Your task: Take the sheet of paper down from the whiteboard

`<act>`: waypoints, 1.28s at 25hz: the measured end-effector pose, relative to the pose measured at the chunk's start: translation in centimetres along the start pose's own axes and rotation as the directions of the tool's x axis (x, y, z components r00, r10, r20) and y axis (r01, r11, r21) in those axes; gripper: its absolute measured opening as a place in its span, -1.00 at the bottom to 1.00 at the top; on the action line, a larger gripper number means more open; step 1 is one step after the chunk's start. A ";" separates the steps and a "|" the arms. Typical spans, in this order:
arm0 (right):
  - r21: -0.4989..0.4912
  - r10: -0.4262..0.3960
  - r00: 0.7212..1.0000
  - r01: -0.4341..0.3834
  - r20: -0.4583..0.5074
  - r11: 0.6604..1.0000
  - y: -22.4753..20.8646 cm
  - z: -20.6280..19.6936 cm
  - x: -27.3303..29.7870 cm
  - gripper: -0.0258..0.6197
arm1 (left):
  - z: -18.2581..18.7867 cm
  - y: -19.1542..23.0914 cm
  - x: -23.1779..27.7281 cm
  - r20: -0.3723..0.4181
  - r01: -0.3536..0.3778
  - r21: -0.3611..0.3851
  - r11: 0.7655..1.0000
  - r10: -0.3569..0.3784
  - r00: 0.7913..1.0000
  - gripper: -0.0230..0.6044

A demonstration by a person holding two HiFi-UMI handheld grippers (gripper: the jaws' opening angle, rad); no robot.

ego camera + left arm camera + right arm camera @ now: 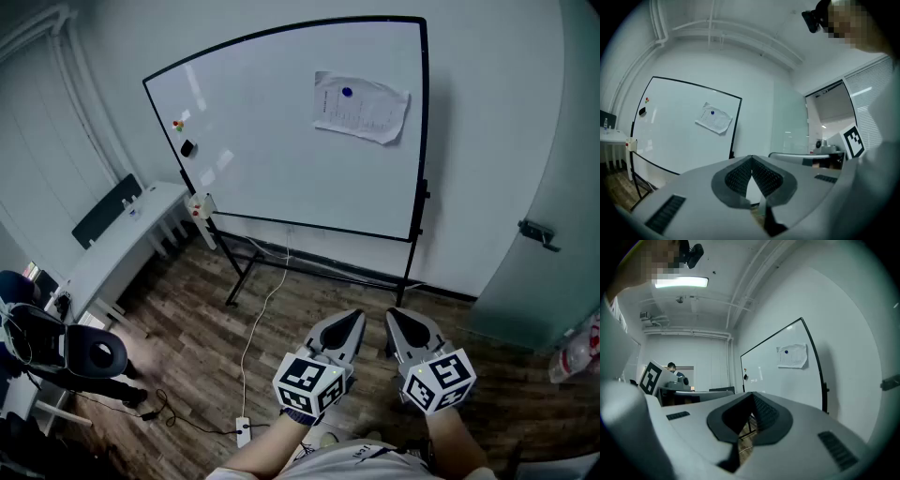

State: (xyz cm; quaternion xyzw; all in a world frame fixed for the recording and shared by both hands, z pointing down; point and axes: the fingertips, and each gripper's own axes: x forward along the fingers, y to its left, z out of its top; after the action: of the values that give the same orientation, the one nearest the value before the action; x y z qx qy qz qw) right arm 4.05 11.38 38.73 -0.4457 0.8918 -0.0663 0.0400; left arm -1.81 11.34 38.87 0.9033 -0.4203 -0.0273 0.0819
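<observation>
Nothing is done yet: the paper [361, 106] is pinned at 2 o'clock on the whiteboard [262, 150], well apart from the left gripper [358, 316] and right gripper [393, 316], whose jaws are pressed together, empty

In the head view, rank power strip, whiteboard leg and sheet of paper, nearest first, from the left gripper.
1. Power strip, on the floor below the left gripper.
2. Whiteboard leg, farther ahead.
3. Sheet of paper, high on the whiteboard.

Print on sheet of paper [361, 106] too small to read; chair [47, 342] cut by left edge.
</observation>
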 end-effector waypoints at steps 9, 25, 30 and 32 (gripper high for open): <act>0.017 0.010 1.000 -0.010 0.001 1.000 -0.3 0.0 0.1 -0.88 | -0.1 0.1 0.4 -0.003 -0.003 0.005 1.000 0.003 1.000 -0.89; 0.088 -0.038 0.997 0.032 0.065 0.996 -5.4 2.1 -3.9 -0.88 | 0.5 -0.3 2.2 0.011 -0.073 0.040 0.997 0.073 0.997 -0.89; 0.114 -0.030 0.997 0.022 0.068 0.993 -7.3 1.7 -3.9 -0.88 | -0.2 -0.6 3.4 -0.007 -0.091 0.049 0.995 0.091 0.996 -0.89; 0.125 -0.025 0.998 0.017 0.063 0.992 -7.5 1.3 -3.5 -0.88 | -0.4 -0.4 3.5 -0.014 -0.096 0.055 0.994 0.097 0.995 -0.89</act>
State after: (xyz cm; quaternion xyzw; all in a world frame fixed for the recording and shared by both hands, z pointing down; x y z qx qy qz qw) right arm 12.23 9.67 38.63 -0.4536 0.8795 -0.1078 0.0958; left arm 0.80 8.94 39.23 0.8839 -0.4635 -0.0041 0.0620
